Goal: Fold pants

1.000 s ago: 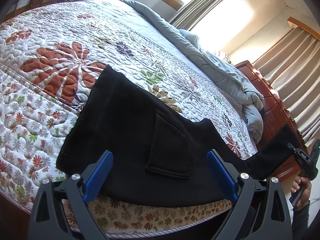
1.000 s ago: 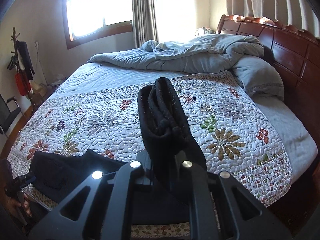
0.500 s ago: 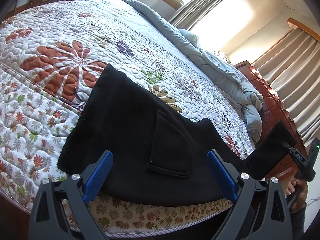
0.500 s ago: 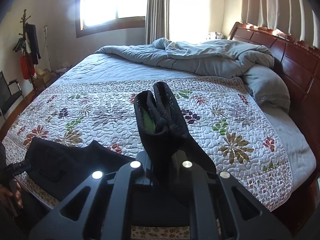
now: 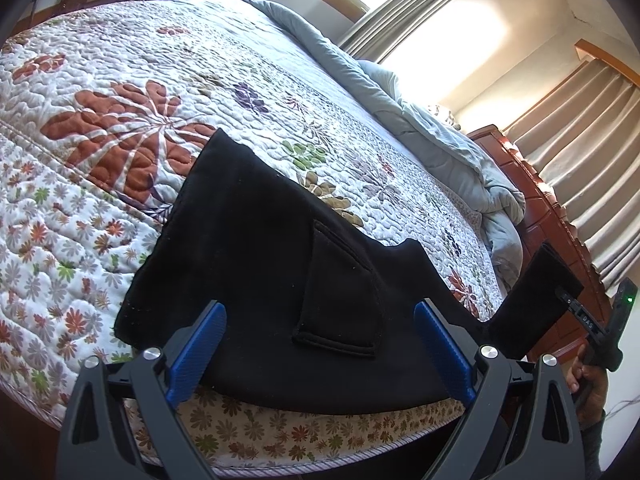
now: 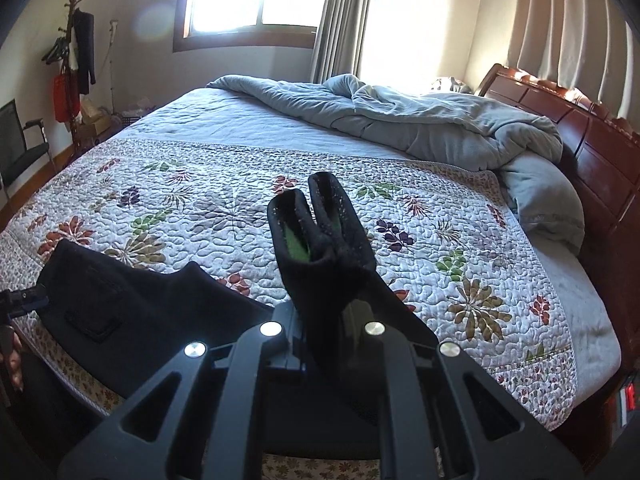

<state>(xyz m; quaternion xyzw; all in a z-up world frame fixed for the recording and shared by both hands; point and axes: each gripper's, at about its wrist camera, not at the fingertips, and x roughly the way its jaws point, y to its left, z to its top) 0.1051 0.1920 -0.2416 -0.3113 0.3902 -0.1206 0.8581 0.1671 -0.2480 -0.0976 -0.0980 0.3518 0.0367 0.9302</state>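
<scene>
Black pants (image 5: pixel 260 260) lie on the floral quilt (image 5: pixel 100 128) near the bed's front edge, back pocket facing up. My left gripper (image 5: pixel 320 344) stands open over the waist part, blue pads (image 5: pixel 200 340) wide apart with the cloth between them. My right gripper (image 6: pixel 320 320) is shut on the leg ends (image 6: pixel 316 220), which stick up past the fingers with green lining showing. The left wrist view shows the right gripper (image 5: pixel 576 308) at the far right, holding the leg end (image 5: pixel 536 300) raised off the bed. The pants' waist part (image 6: pixel 120 304) rests at lower left.
A crumpled grey duvet (image 6: pixel 420 128) and pillow (image 6: pixel 548 200) lie at the head of the bed by the wooden headboard (image 6: pixel 592 152). A chair (image 6: pixel 20 152) and coat stand (image 6: pixel 76 40) are by the left wall. Curtains (image 6: pixel 560 20) hang behind.
My right gripper has moved closer over the bed and rolled, carrying the leg ends, whose two cuffs now splay apart. The left gripper and the waist part have stayed still.
</scene>
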